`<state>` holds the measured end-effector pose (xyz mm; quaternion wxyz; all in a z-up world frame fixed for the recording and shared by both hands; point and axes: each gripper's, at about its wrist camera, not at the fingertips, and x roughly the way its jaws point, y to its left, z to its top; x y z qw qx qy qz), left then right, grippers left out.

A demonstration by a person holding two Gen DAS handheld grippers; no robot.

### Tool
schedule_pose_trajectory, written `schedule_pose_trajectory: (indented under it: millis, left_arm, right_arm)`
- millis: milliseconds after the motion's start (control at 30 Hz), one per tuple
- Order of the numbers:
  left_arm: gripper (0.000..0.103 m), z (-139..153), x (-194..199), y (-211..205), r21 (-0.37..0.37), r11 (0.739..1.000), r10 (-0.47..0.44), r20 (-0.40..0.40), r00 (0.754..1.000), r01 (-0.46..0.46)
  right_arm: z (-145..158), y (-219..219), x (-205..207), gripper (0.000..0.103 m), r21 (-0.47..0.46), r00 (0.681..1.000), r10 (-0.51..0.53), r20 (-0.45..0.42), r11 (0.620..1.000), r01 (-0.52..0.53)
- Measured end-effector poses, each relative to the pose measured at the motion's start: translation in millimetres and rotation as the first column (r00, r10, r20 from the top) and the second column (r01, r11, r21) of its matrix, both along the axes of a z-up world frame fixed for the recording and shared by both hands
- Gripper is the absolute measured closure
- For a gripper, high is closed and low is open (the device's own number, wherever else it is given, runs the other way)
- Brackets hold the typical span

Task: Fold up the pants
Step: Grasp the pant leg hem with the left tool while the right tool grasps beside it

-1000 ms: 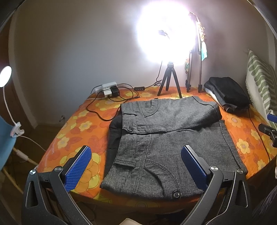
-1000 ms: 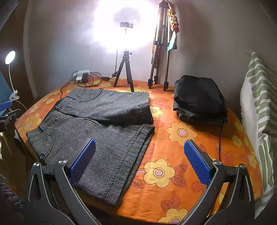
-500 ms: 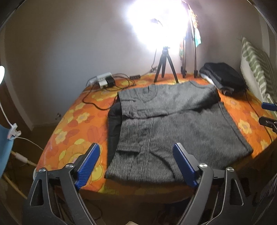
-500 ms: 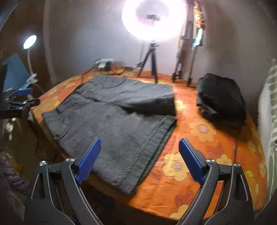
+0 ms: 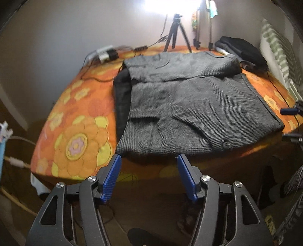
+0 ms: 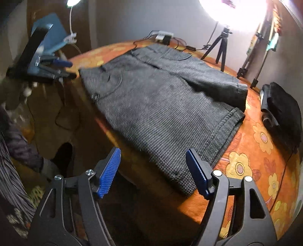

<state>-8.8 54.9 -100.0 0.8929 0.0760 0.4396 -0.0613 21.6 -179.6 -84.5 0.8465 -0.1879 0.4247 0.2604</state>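
Note:
Grey pants [image 5: 189, 102] lie folded on the orange flowered table cover [image 5: 79, 136], waist at the left, near edge along the table's front. They also show in the right wrist view [image 6: 161, 109]. My left gripper [image 5: 148, 160] is open and empty, just below the pants' near waist edge. My right gripper [image 6: 153, 155] is open and empty, just below the pants' near hem edge. The left gripper also shows in the right wrist view [image 6: 62, 69] at the waist end. The right gripper shows in the left wrist view [image 5: 289, 121] at the far right.
A stack of dark folded clothes [image 6: 282, 113] sits at the back right. A tripod [image 5: 176, 34] with a bright ring light, a power strip [image 5: 106, 54] with cables and a striped cushion [image 5: 280, 56] line the back and right. A clip lamp [image 6: 72, 3] stands at the left.
Both grippers have dropped low and drawn back to the table's front edge, and their jaws have narrowed but stay open. The pants have not moved.

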Motion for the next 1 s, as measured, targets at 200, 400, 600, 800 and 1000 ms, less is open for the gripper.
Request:
schedule_pose_trajectory:
  millis: [200,400,600,800,1000]
  left_arm:
    - [0.042,-8,13,22,-0.062,0.997,0.05,-0.025,0.998,-0.052]
    - [0.043,-14,24,31,-0.126,0.99,0.058,-0.053,0.997,-0.064]
    - [0.062,-18,36,30,-0.179,0.982,0.052,-0.078,0.996,-0.066]
    - [0.094,-17,43,30,-0.219,0.973,0.048,-0.084,0.995,-0.065]
    - [0.097,-13,42,27,-0.2,0.978,0.045,-0.06,0.997,-0.057]
  right_arm:
    - [-11,-4,4,0.034,-0.033,0.999,-0.013,-0.036,0.999,0.012]
    - [-17,-4,6,0.034,-0.04,0.998,-0.001,-0.056,0.999,-0.001]
    - [-21,1,9,0.041,-0.058,0.998,0.002,-0.057,0.998,-0.006]
    - [-25,-2,16,0.059,-0.072,0.997,-0.02,-0.077,0.997,0.014]
    - [-28,2,14,0.081,-0.117,0.999,-0.016,-0.044,0.993,0.011]
